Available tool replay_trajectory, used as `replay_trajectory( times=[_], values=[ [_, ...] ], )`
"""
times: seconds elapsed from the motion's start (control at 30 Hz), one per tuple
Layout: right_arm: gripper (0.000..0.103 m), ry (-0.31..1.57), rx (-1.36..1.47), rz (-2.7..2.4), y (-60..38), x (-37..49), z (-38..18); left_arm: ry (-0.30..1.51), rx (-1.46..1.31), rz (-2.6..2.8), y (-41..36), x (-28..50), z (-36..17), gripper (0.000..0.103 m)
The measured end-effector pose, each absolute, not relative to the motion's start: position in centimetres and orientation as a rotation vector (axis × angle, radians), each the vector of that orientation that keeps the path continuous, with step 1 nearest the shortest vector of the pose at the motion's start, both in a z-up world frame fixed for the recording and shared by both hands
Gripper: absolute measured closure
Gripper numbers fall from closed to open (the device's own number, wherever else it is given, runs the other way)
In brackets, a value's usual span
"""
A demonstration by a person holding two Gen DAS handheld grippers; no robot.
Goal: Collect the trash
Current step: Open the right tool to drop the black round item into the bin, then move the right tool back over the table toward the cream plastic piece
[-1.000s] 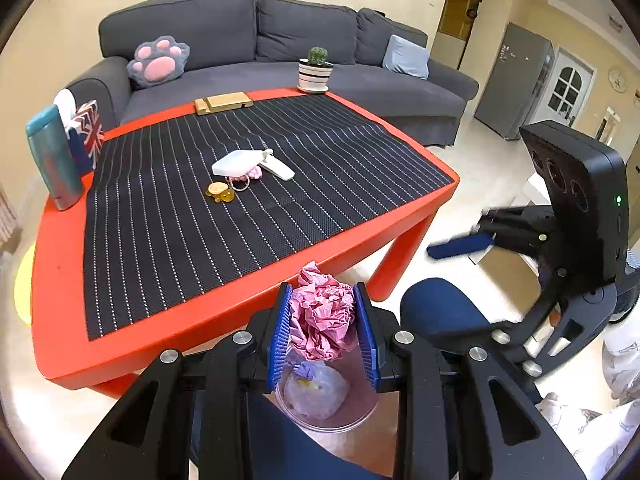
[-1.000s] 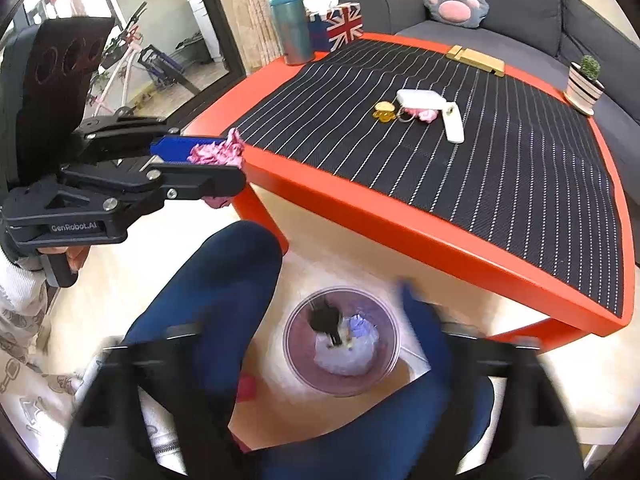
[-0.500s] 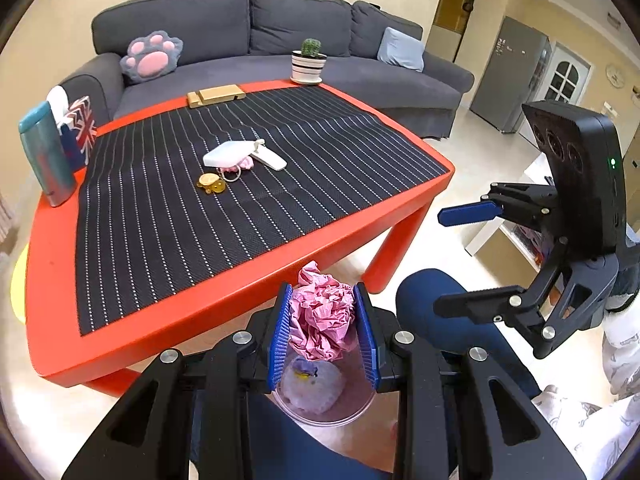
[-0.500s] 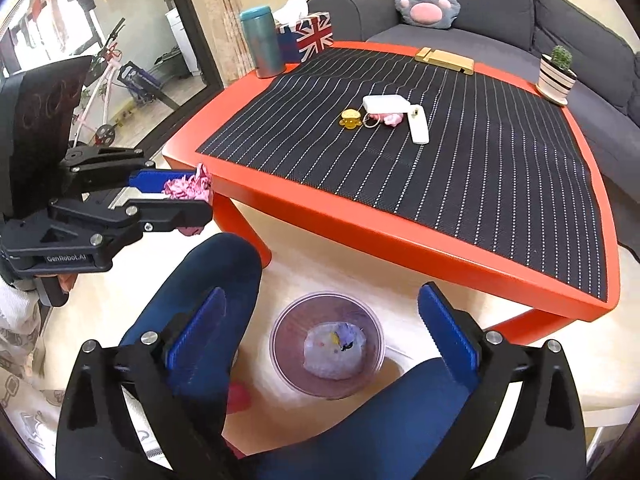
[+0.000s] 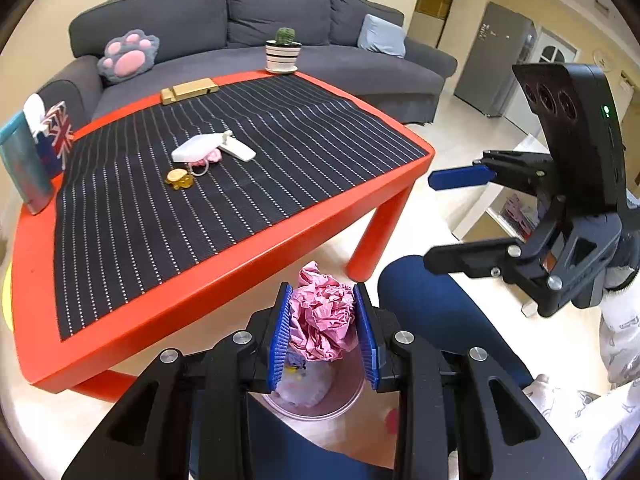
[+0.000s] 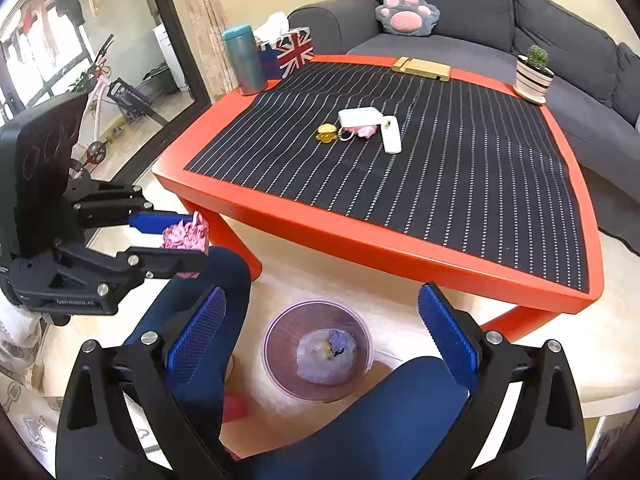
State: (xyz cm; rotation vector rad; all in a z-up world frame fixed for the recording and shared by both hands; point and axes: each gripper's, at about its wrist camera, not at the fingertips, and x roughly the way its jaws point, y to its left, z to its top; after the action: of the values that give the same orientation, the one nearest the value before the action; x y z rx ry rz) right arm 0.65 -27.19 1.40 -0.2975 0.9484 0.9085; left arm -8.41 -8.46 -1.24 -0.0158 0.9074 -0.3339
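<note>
While the left gripper [image 5: 322,330] clamps a crumpled pink paper [image 5: 322,326] between its jaws, apparently to drop it into the bin [image 6: 318,350] just beneath, the right gripper [image 6: 320,338] hangs wide open and empty above that same bin.

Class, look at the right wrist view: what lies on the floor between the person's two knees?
A clear plastic bin stands there with a pale wad of trash in its bottom; the right wrist view shows it.

Trash bin [image 5: 320,404] rim half behind the left gripper [image 5: 322,334] and crumpled pink paper [image 5: 322,320].
</note>
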Motion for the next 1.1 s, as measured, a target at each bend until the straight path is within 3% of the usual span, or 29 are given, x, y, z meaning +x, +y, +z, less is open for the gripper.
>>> replay_trajectory(
  times=[0.2, 0.27, 0.3, 0.33, 0.43, 1.1],
  values=[
    [0.008, 0.94, -0.286, 0.892, -27.8, 1.0, 1.7, 0.91, -0.001, -0.36, -9.1, -8.3, -1.2, 0.07],
    [0.008, 0.941, -0.284, 0.89, -28.0, 1.1, 1.7, 0.912, 0.005, -0.359, -9.2, -8.3, -1.4, 0.053],
    [0.008, 0.942, -0.283, 0.889, -28.0, 1.2, 1.6, 0.912, 0.004, -0.359, -9.2, -8.2, -1.5, 0.028],
    [0.008, 0.942, -0.282, 0.887, -28.1, 1.2, 1.6, 0.91, -0.007, -0.362, -9.1, -8.2, -1.6, 0.012],
    [0.008, 0.943, -0.279, 0.883, -28.3, 1.2, 1.5, 0.918, -0.014, -0.35, -8.9, -8.2, -1.9, 0.008],
    [0.007, 0.918, -0.257, 0.885, -27.8, 1.3, 3.6, 0.888, -0.037, -0.212, -6.1, -8.8, 1.0, 0.008]
  ],
)
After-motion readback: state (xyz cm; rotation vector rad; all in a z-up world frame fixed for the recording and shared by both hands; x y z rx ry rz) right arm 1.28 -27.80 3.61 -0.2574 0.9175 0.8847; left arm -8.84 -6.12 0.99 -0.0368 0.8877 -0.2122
